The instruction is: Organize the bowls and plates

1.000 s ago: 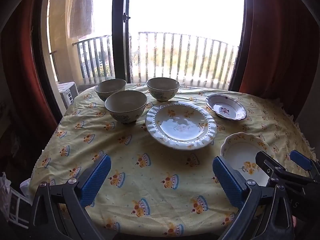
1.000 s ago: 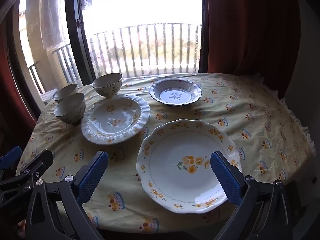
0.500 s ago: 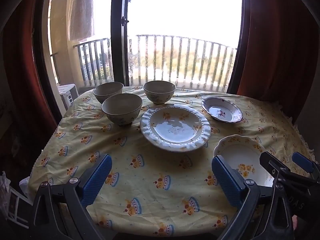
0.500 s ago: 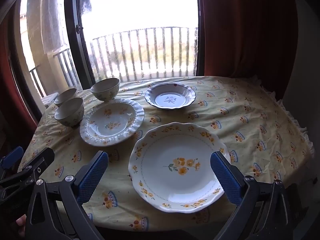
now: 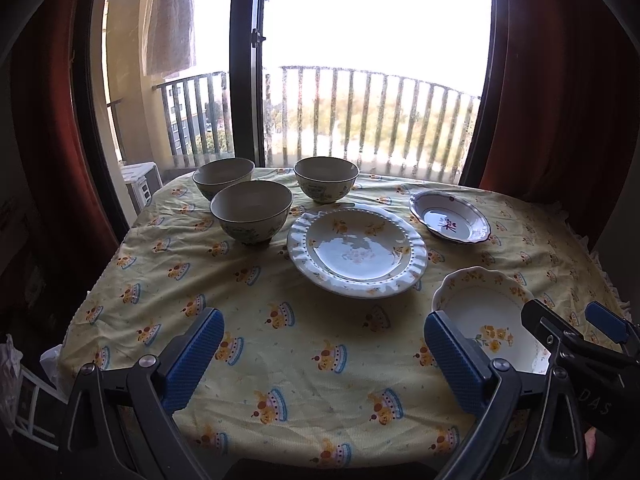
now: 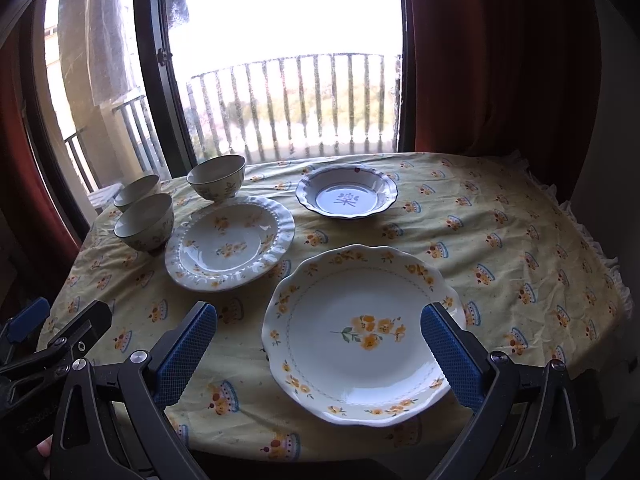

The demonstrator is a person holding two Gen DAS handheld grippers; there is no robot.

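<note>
On the yellow tablecloth (image 5: 280, 344) stand three bowls: one nearest (image 5: 251, 211) (image 6: 145, 222), one far left (image 5: 223, 176) (image 6: 137, 191), one in the middle back (image 5: 326, 178) (image 6: 216, 176). A ribbed white plate (image 5: 356, 250) (image 6: 230, 246) lies mid-table. A blue-rimmed dish (image 5: 450, 222) (image 6: 346, 197) lies behind it to the right. A scalloped plate with yellow flowers (image 6: 360, 332) (image 5: 486, 316) lies near the front edge. My left gripper (image 5: 320, 344) is open and empty above the front of the table. My right gripper (image 6: 320, 340) is open and empty above the flowered plate.
A window with a dark frame (image 5: 246, 80) and a balcony railing (image 6: 296, 104) stand behind the table. Red curtains (image 6: 500, 60) hang at the right. The table's front edge (image 6: 320, 452) is close below the grippers.
Both grippers have drawn back and tilted up a little, so the table sits lower in both views. The dishes have not moved.
</note>
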